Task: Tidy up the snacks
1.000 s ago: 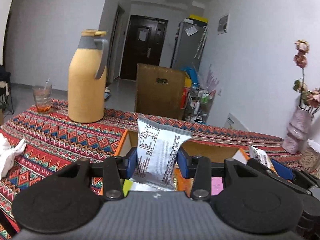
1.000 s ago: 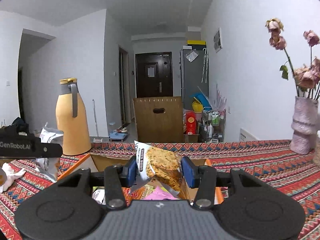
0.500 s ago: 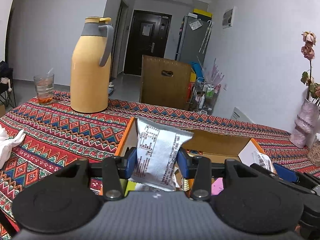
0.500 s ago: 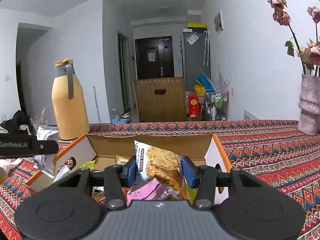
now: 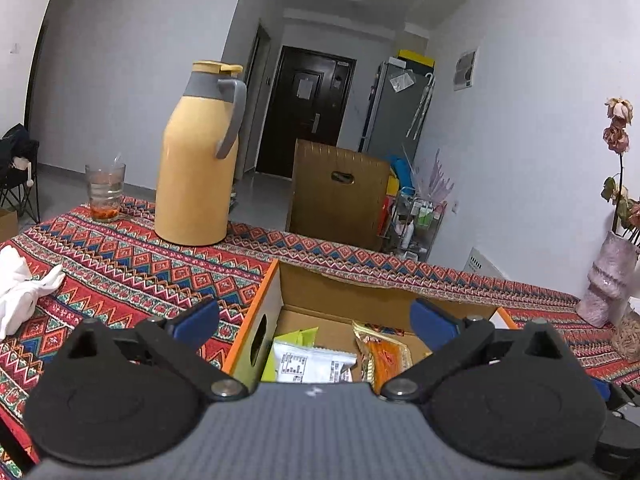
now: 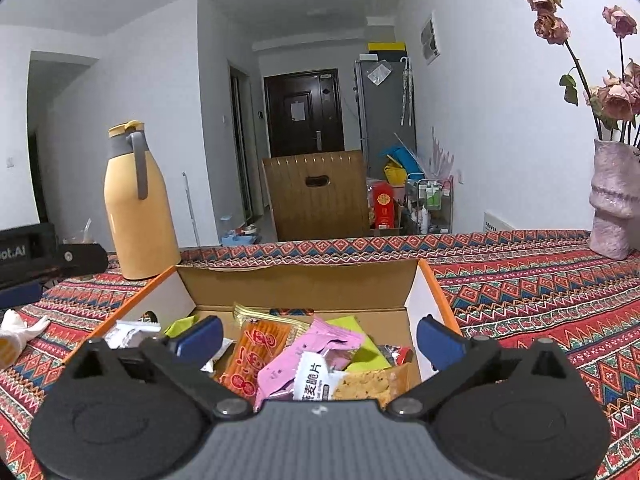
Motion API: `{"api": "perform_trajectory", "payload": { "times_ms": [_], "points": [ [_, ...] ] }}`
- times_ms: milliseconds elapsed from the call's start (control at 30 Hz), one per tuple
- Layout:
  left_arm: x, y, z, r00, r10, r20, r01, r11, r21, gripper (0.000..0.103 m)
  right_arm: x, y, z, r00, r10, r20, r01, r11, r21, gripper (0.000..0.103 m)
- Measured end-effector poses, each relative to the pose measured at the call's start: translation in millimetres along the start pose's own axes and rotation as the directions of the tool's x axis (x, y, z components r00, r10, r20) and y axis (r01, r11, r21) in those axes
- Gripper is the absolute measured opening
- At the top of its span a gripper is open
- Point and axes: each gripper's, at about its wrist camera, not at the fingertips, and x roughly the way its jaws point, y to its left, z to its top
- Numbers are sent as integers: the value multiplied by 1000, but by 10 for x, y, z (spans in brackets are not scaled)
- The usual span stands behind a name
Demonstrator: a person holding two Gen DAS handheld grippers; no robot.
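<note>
Snacks lay heaped in open box [image 6: 424,304] on bench [image 6: 520,280], under patterned cloth. Seen from right wrist: orange packet [image 6: 256,352], pink packet [image 6: 304,360], cracker packet [image 6: 368,384], green packet [image 6: 356,328], all touching, overlapping. Seen from left wrist: white label-printed packet [image 5: 312,366] flat on box floor beside orange packet [image 5: 384,354], green one [image 5: 294,338] behind. Left hand-held gripper [image 5: 314,318] spread wide, gripping nothing, hung over box's left part. Right hand-held gripper [image 6: 318,334] likewise spread wide, gripping nothing, above pile. Thermos [image 5: 196,160] upright on bench, left of box, apart from it. Glass [image 5: 105,192] further left. Vase [image 6: 612,208] with dried roses far right. White cloth [image 5: 20,292] at bench's left edge.
</note>
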Motion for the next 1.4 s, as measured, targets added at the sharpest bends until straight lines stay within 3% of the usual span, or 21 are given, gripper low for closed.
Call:
{"api": "perform_trajectory", "payload": {
  "times_ms": [333,700,933,1400],
  "points": [
    [-40,-13,22,1000,3,-2,-3,1000,-4,103,-6,1,27,1000,-11,3,11,1000,-3,103],
    [-349,-164,15,1000,-16,-9,17,999,50,103,-354,4,130,999,-6,43,8,999,-37,103],
    [-604,-166,-166,999,-14,-40,18,995,97,103,-548,-50,-101,999,-15,-30,13,997,-72,103],
    [-859,208,-879,987,26,-158,-5,991,133,103,-974,-370,-678,986,-42,-164,35,998,-47,103]
  ]
}}
